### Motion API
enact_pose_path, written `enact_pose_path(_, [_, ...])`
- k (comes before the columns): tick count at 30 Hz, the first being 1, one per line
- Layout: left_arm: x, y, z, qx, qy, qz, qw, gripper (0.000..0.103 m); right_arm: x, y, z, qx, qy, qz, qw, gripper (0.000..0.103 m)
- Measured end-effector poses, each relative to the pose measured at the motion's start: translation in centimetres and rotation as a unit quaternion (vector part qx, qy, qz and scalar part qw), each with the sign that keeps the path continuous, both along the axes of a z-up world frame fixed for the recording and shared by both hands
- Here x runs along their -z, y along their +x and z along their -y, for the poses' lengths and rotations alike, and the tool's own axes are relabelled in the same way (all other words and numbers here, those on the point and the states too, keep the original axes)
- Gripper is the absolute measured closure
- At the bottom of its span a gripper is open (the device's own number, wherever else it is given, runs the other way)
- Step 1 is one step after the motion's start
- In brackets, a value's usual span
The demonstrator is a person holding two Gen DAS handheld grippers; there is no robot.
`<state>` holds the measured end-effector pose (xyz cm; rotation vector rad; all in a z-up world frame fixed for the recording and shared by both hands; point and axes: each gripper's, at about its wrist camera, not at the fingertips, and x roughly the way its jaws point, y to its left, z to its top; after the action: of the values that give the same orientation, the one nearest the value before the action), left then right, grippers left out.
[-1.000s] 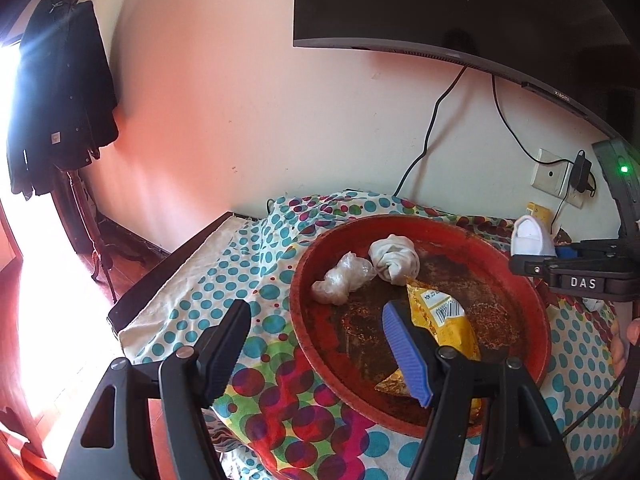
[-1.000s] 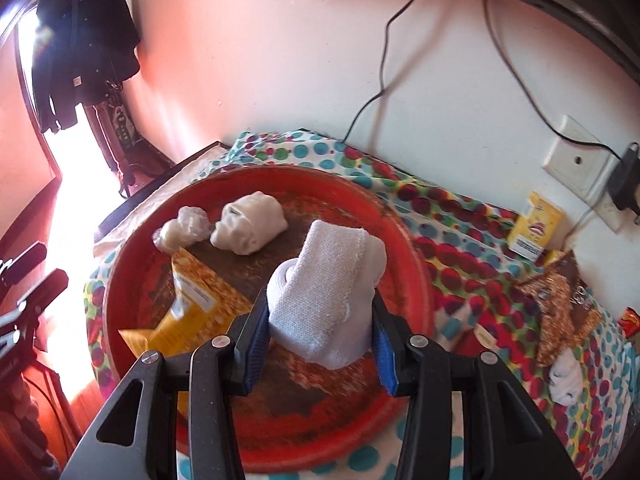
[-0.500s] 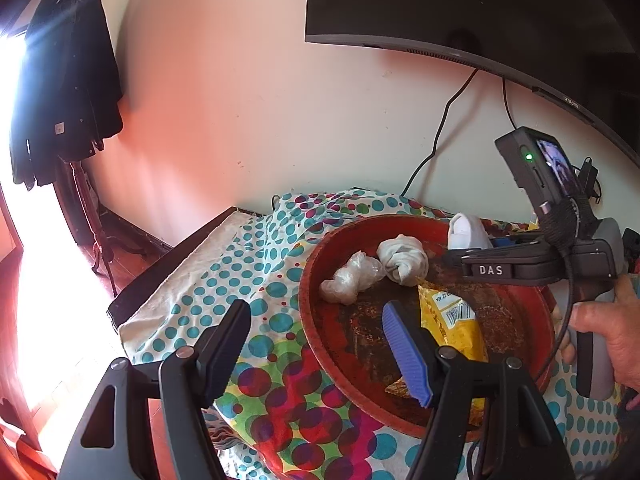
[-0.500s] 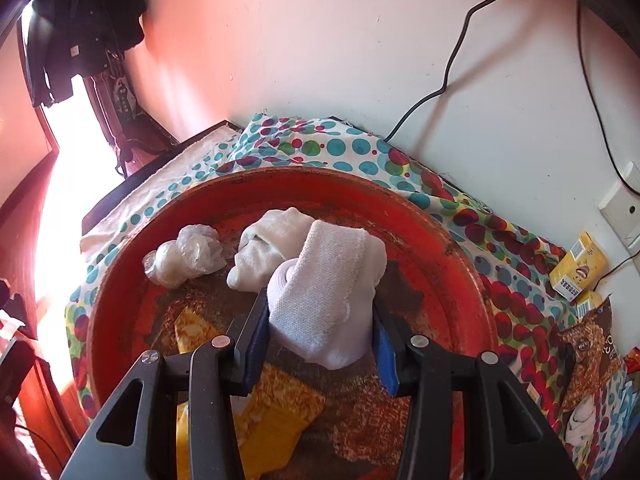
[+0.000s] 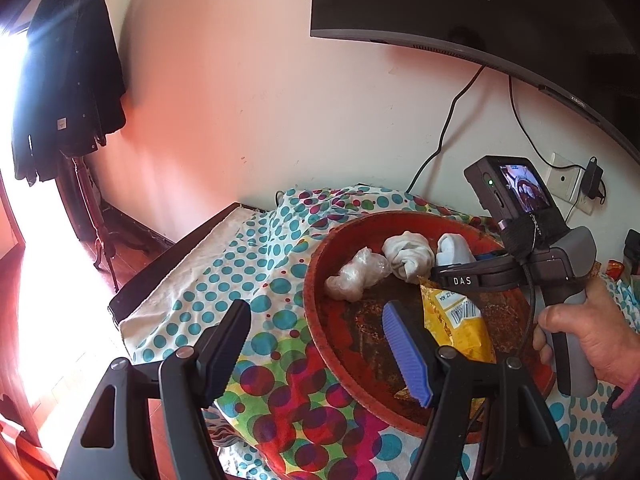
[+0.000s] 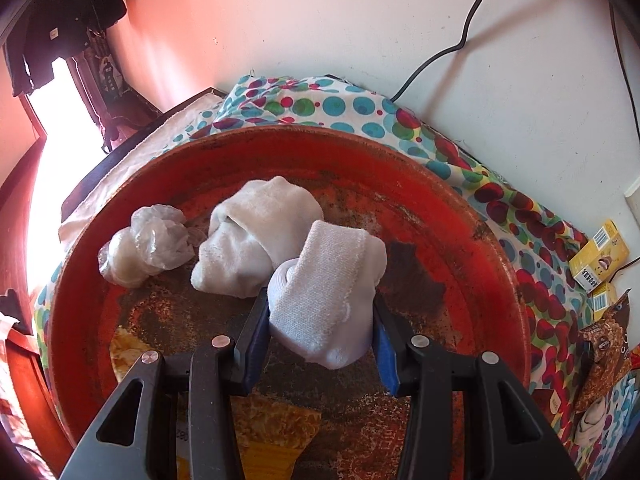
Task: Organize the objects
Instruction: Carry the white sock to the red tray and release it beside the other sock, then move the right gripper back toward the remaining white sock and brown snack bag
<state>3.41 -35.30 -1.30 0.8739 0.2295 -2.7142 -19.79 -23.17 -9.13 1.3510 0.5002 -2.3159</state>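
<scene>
Pale wall fills the background, with a dark television mounted above and a black cable trailing down to a table draped in a polka-dot cloth. On the cloth a round red tray with a worn, rusty floor is set.

A rolled white sock is clamped between the blue pads of the right gripper, its sides pressed by both pads, and it is held just over the tray's floor, right of centre. Just to its left, and touching it as far as can be told, another bundled white sock lies in the tray; further left a crumpled clear plastic bag is seen. A yellow snack packet lies in the near part of the tray, partly hidden under the gripper. The right hand is seen wrapped around the gripper's handle at the right.

The left gripper is held with its jaws spread wide and nothing between them, poised over the cloth at the tray's near left edge.

Compared with a second ago, the clamped sock has been carried in from the right and lowered toward the tray, so that the tray now fills the right wrist view. The grip on it is unchanged. Small yellow boxes and a brown packet lie on the cloth right of the tray.
</scene>
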Motion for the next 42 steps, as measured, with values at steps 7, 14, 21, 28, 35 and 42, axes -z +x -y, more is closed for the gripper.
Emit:
enact_pose_path(7, [0.2,-0.2,-0.2,0.003,0.000,0.002,1.0000,0.032,0.1,0.0,0.3,-0.005,-0.001,-0.002,1.000,0.058])
enact_pose_path(14, [0.6,-0.5,-0.6,0.009,-0.003,0.006,0.9999,0.033,-0.9,0.5,-0.2,-0.001,-0.014,-0.025,1.000,0.034])
enact_pose_path(21, [0.6,-0.5,-0.9,0.009,-0.010,0.007,0.9999,0.033,-2.9,2.4,-3.2,0.015,-0.055,-0.048,0.997,0.030])
enact_pose_path(28, [0.5,-0.5,-1.4,0.010,-0.017,0.006,0.9998,0.033,-4.3,5.9,-11.1,0.049,-0.042,-0.104,0.992,0.019])
enact_pose_path(35, [0.3,-0.6,-2.9,0.020,-0.037,0.005,0.9991,0.032,-1.9,6.8,-24.8,0.127,0.017,-0.081,0.988,0.009])
enact_pose_path(42, [0.4,-0.7,-5.9,0.048,-0.075,0.010,0.9960,0.032,0.3,5.8,-34.5,0.175,0.007,-0.053,0.983,0.008])
